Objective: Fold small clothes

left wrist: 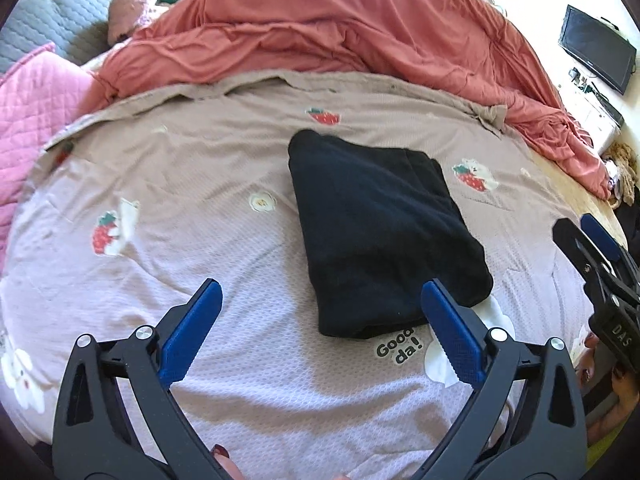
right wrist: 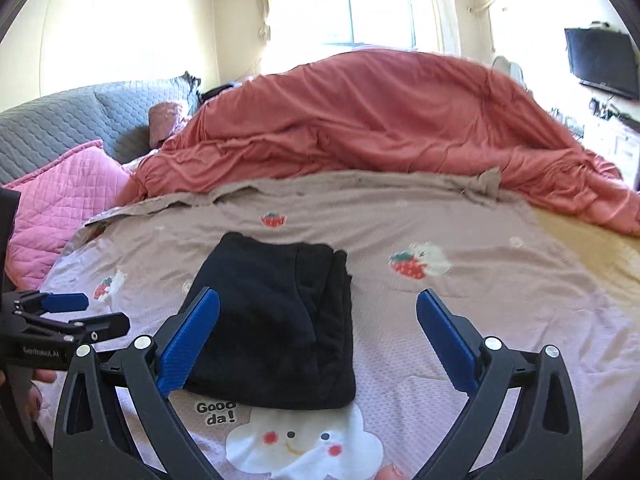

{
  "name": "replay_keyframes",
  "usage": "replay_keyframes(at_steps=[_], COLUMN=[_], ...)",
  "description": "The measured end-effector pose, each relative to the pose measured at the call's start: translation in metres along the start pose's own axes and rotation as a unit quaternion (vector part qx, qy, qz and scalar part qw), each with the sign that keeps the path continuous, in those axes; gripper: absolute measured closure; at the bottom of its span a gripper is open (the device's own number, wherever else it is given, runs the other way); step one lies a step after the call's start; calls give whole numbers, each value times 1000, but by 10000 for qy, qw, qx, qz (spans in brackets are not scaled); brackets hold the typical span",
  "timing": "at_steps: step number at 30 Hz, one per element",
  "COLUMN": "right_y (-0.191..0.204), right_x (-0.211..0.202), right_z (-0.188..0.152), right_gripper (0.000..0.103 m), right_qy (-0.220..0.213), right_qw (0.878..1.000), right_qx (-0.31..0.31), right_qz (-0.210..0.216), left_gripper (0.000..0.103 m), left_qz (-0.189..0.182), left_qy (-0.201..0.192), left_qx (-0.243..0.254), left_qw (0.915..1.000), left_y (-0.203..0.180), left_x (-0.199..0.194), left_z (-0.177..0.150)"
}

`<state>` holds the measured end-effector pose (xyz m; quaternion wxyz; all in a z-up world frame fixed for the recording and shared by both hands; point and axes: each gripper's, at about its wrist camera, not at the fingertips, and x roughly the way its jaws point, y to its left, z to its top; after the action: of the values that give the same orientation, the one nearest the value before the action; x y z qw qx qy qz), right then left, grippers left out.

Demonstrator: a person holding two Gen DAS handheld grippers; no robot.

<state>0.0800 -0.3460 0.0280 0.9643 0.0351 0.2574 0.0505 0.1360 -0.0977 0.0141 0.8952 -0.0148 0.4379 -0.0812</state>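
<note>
Strawberry-printed bedsheet [left wrist: 240,152] covers the bed, with a coral duvet [left wrist: 320,24] heaped at twelve o'clock. Left gripper [left wrist: 320,304] hangs with jaws spread wide, holding nothing. Folded black garment [left wrist: 380,232] lies at centre on the sheet, its near edge touching printed words "Good da!" [right wrist: 216,412]. Right gripper [right wrist: 318,312], at three o'clock, is likewise spread apart and empty.

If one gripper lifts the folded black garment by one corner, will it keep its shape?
Probably not. The folded black fabric garment looks soft, so it would likely droop and unfold. Its stacked layers show at the edge and might slide apart. It seems light; pushing may wrinkle the pink printed bedsheet under it.
</note>
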Motion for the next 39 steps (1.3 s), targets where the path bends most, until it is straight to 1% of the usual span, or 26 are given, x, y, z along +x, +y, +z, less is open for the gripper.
replay_keyframes(at_steps=[4, 8, 12, 14, 16, 20, 23, 25, 33, 39], right_y=[9, 17, 27, 34, 39, 45, 48, 50, 45, 40], right_x=[-19, -39, -51, -52, -52, -51, -52, -52, -44, -42], right_z=[-1, -5, -15, -24, -30, -40, -42, -45, -50, -52], right_gripper=[5, 5, 5, 5, 5, 5, 5, 5, 5, 5], right_qy=[-71, 57, 464, 785, 992, 1216, 1290, 1316, 1483, 1525], right_qw=[9998, 9999, 9989, 9969, 9950, 9924, 9913, 9909, 9883, 9876], right_qx=[-179, -132, 22, -2, -75, -104, -158, -199, -164, -80], right_qz=[-79, -81, 23, -19, -99, -144, -205, -217, -315, -360], left_gripper=[9, 9, 9, 9, 9, 9, 9, 9, 9, 9], left_qz=[66, 109, 152, 91, 77, 103, 131, 122, 70, 133], left_qy=[-99, -139, -64, 25, 159, 308, 397, 387, 398, 416], left_qx=[-17, 32, 20, -56, -140, -232, -365, -409, -357, -329], left_qw=[9999, 9998, 9999, 9999, 9997, 9992, 9985, 9983, 9985, 9985], left_y=[4, 7, 16, 22, 30, 43, 52, 54, 48, 47], left_x=[-16, -32, -42, -44, -43, -41, -38, -39, -40, -41], left_z=[-5, -19, -40, -48, -59, -73, -78, -79, -81, -81])
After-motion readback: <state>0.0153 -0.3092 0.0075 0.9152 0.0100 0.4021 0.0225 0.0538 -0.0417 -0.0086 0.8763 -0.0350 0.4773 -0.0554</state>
